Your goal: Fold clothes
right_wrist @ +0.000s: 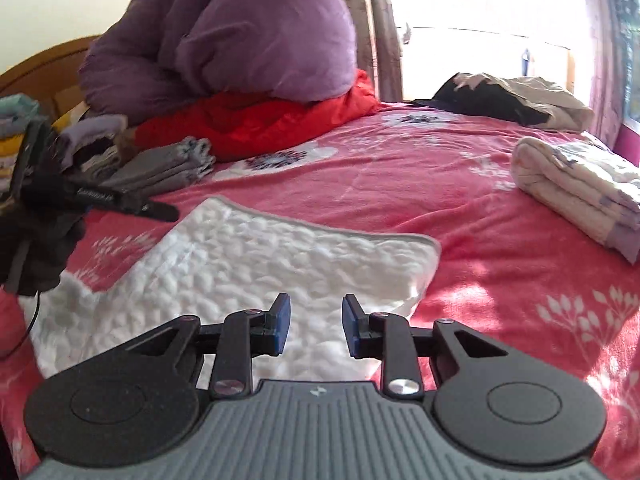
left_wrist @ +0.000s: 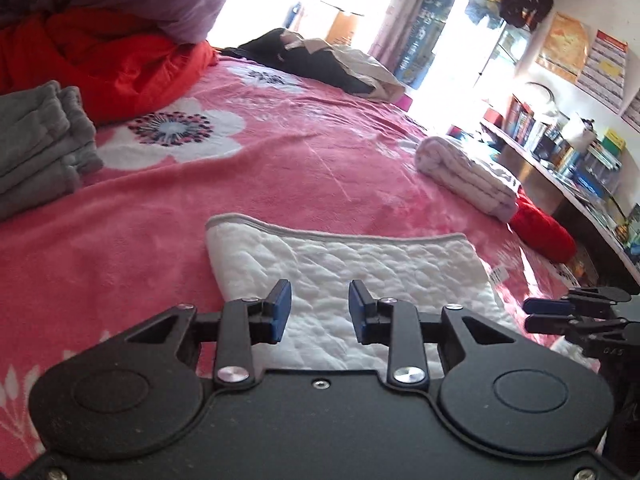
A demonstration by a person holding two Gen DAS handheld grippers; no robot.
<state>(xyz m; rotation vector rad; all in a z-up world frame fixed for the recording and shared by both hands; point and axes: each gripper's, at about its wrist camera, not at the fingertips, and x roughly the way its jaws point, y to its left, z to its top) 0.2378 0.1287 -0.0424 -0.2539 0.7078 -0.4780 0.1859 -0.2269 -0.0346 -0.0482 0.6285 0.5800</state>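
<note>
**A:** so where's the white quilted cloth with the grey trim (left_wrist: 340, 264) placed right now?

**B:** it's laid flat on the pink floral fleece blanket (left_wrist: 280, 160), folded over, with nothing resting on top. Everything else can be placed off that cloth: a stack of folded grey fleece garments (left_wrist: 40, 148) is seen far to its left, a rolled pale lilac-and-white bundle (left_wrist: 468, 178) off to its right with something red (left_wrist: 544, 232) just beside that, and a crumpled red quilted jacket (left_wrist: 120, 60) well behind it under a big purple bedding lump (right_wrist: 240, 36).

**A:** and the grippers?

**B:** the left gripper (left_wrist: 320, 308) is held just above the cloth's near edge, jaws parted, nothing pinched between the blue pads (left_wrist: 282, 312). Same for the right gripper (right_wrist: 314, 326): held over the cloth's near right part, jaws spread a little, nothing gripped.
</note>
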